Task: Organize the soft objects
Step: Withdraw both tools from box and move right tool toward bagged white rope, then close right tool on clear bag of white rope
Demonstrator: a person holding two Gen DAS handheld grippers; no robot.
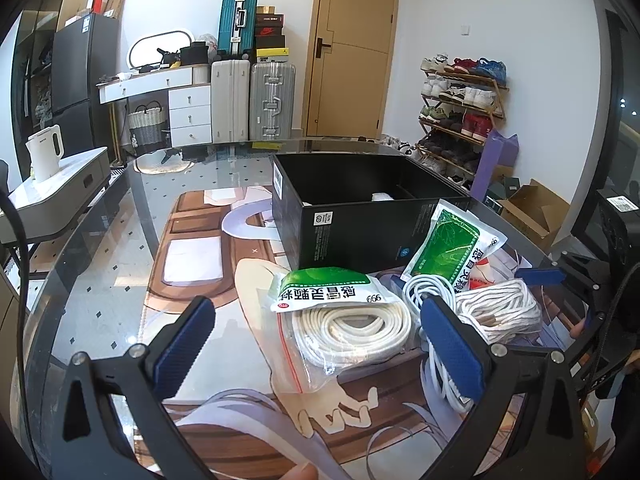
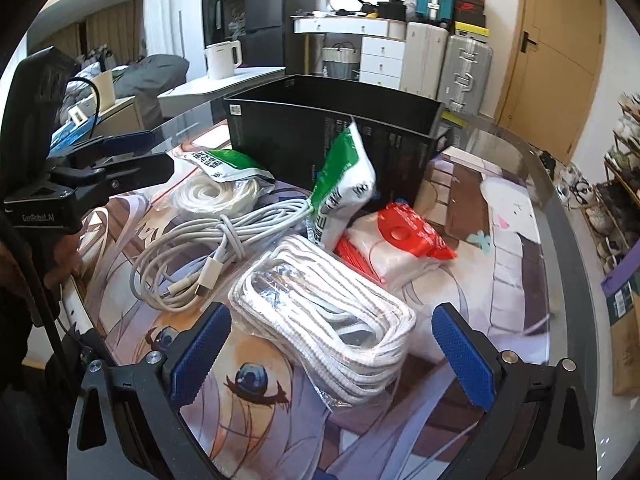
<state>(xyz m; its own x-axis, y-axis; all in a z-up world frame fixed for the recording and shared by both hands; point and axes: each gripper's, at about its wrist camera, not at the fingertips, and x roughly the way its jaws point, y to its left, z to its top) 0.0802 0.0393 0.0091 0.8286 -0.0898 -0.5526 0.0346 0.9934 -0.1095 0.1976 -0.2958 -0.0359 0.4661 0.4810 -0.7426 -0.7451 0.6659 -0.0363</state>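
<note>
Right gripper point(image 2: 332, 356) open, straddling bagged rope coil point(image 2: 324, 328) at lower centre; left gripper point(image 1: 316, 344) open, empty. Should close mid-bundle, then lift into black box point(image 2: 332, 136), upper centre.

Premises are presenting as a lived-in home: suitcases point(image 1: 252, 100) are standing by a door point(image 1: 352, 48), shoes are filling a rack point(image 1: 460, 108), a kettle point(image 1: 44, 152) is sitting nearby.

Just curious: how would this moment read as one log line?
left gripper open over bagged rope | right gripper open around rope bundle | black box behind
</note>
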